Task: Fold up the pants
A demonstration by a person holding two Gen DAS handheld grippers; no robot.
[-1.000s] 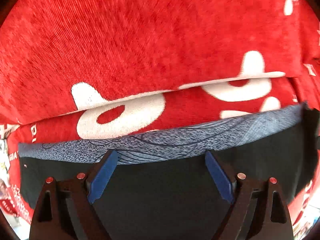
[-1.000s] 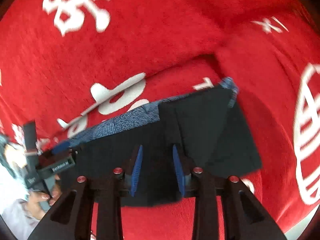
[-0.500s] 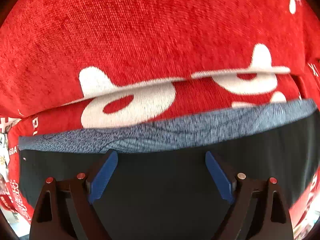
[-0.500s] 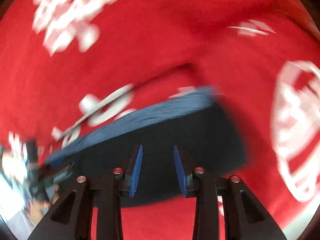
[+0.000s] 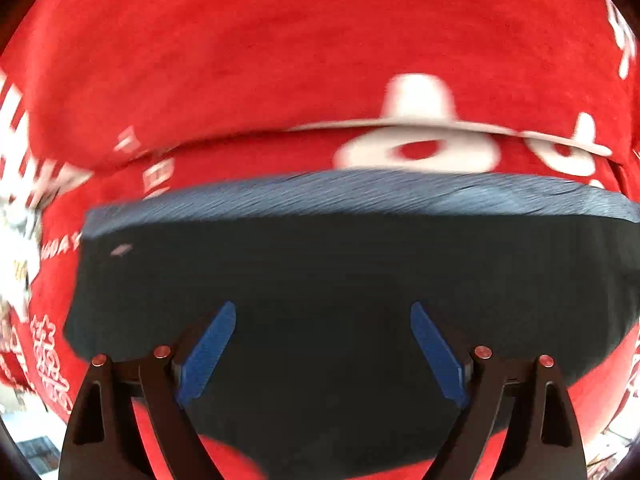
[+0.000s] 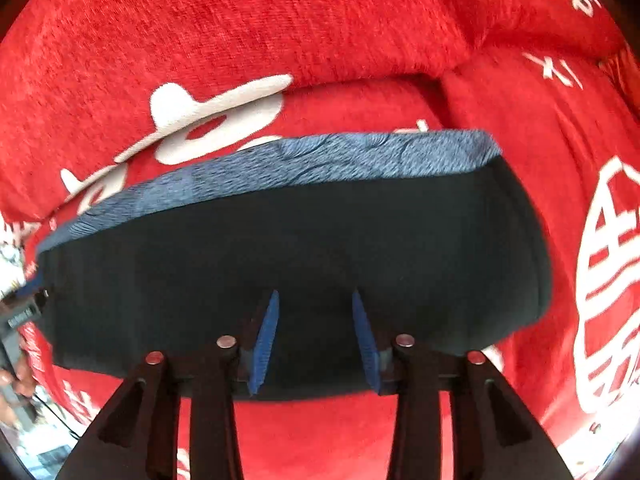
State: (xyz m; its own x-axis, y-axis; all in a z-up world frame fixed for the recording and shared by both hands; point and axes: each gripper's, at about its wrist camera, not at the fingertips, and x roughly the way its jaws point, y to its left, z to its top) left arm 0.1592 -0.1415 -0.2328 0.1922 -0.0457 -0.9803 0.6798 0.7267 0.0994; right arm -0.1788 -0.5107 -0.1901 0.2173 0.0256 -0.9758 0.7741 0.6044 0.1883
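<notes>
Fingers (image 5: 208, 350) of both grippers apart, empty, folded pants (image 6: 296, 264) flat beneath

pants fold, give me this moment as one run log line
pants: folded flat on red blanket | left gripper: open, empty | right gripper: open, empty | waistband: far edge

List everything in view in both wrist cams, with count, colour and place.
folded pants: 1, black with a blue-grey patterned waistband along the far edge, flat on the red cover.
red cover: 1, red plush with white print, draped over seat and backrest under and behind the pants.
left hand-held gripper: 1, black with blue pads, wide open over the pants' near part.
right hand-held gripper: 1, black with blue pads, partly open over the pants' near edge, nothing between the pads.
</notes>
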